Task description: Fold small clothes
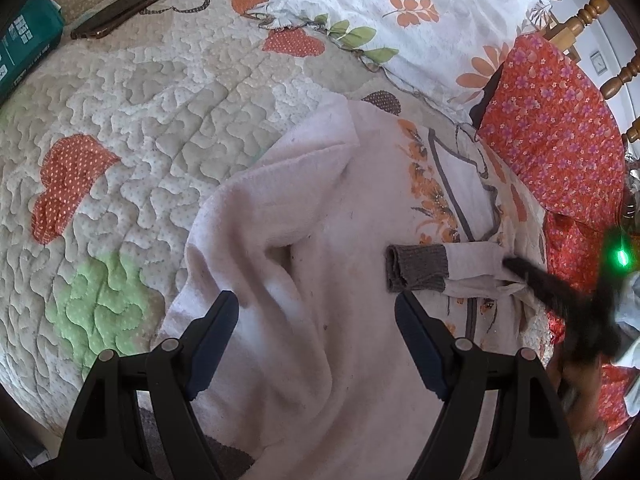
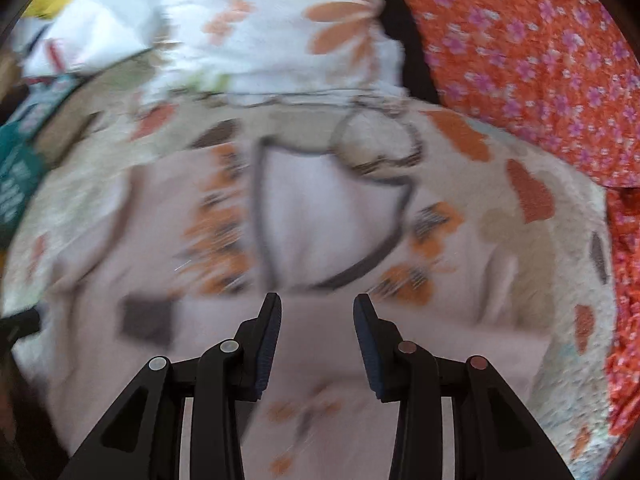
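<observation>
A small pale pink sweater (image 1: 320, 220) with orange flower print, grey neckline trim and grey cuffs lies on the quilted bed. One sleeve is folded across the body, its grey cuff (image 1: 416, 266) near the middle. My left gripper (image 1: 316, 312) is open, hovering over the sweater's lower body. My right gripper shows blurred at the right of the left wrist view (image 1: 516, 266), its tip touching the folded sleeve. In the blurred right wrist view the sweater (image 2: 320, 220) lies ahead with its grey neckline (image 2: 328, 216), and my right gripper (image 2: 318, 308) is open above it.
The quilt (image 1: 120, 120) has orange and green patches. A floral pillow (image 1: 400, 12) and an orange flowered cloth (image 1: 552, 120) lie behind the sweater. A dark phone (image 1: 120, 12), a chain and a teal box (image 1: 28, 40) sit at far left. A wooden headboard (image 1: 588, 16) stands at the right.
</observation>
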The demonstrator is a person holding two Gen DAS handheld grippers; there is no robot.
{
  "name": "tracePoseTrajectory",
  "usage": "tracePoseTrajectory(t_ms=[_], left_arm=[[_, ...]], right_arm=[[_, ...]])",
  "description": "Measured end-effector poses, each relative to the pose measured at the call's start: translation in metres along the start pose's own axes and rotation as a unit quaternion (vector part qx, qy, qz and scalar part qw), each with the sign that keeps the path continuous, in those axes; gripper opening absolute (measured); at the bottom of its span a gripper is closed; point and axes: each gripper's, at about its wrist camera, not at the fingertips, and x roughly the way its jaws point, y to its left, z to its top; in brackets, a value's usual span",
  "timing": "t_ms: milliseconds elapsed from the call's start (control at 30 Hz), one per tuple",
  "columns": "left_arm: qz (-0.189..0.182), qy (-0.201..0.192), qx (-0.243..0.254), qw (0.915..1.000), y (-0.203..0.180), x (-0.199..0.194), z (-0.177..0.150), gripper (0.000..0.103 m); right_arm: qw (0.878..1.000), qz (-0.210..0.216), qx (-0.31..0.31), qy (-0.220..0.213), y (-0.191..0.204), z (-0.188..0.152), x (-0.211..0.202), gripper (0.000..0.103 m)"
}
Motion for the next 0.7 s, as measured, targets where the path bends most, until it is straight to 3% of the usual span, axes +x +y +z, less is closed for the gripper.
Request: tracePoseTrajectory(t_ms=[67, 100, 267, 367, 533, 700], left_arm=[[-0.005, 0.006, -0.002, 1.0000, -0.002, 0.003, -0.001, 0.079], [-0.006, 0.008, 0.000, 1.0000, -0.004, 0.004, -0.002, 0.079], [0.008, 0.006, 0.023, 0.9997, -0.013, 0.006, -0.008, 0.079], [0.007, 0.007, 0.021, 0.9997, -0.012, 0.005, -0.008, 0.079], [-0.003, 0.006, 0.014, 0.9999, -0.012, 0.002, -0.005, 0.079], [0.003, 0.007, 0.023, 0.9997, -0.013, 0.002, -0.005, 0.079]], right_arm=[[1.000, 0.018, -0.006, 0.008, 0.009, -0.011, 0.001, 0.018], [1.000, 0.022, -0.005, 0.012, 0.013, -0.015, 0.005, 0.017], [0.998, 0.013, 0.021, 0.049, 0.013, -0.017, 0.043, 0.016], [0.999, -0.012, 0.004, 0.042, 0.020, -0.013, 0.044, 0.016], [0.998, -0.064, -0.001, 0.017, 0.016, 0.032, 0.057, 0.015], [0.995, -0.085, 0.014, 0.051, 0.005, 0.071, 0.096, 0.017]])
